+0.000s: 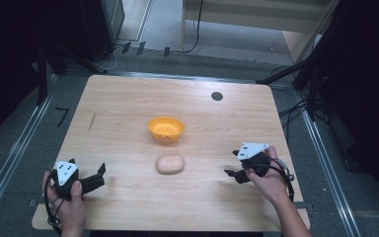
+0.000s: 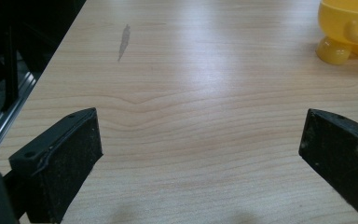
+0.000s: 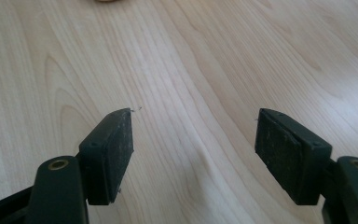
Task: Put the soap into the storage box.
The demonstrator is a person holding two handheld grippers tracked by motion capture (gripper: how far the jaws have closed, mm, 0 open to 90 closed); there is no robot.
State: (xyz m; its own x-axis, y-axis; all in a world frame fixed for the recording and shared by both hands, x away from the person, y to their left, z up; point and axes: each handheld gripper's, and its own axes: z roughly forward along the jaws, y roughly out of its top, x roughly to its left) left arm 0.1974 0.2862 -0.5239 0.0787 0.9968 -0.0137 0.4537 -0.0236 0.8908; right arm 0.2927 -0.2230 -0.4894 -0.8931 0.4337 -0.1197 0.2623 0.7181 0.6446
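1. Nearest in the high view are the person's two hands at the table's near edge, each holding a gripper.
2. The left gripper [image 1: 100, 176] sits at the near left of the wooden table [image 1: 128, 98]. Its jaws stand wide apart with only bare wood between them.
3. The right gripper [image 1: 233, 163] sits at the near right, its jaws likewise spread and holding nothing.
4. A pale, rounded bread-like lump [image 1: 170, 164] lies near the table's middle, between the two grippers and well apart from both.
5. An orange-yellow bowl [image 1: 166, 128] stands just beyond the lump. In the left gripper view its footed base [image 2: 334, 50] shows.
6. A small dark round spot [image 1: 217, 96] marks the far side.
7. No readable writing or brand is visible.
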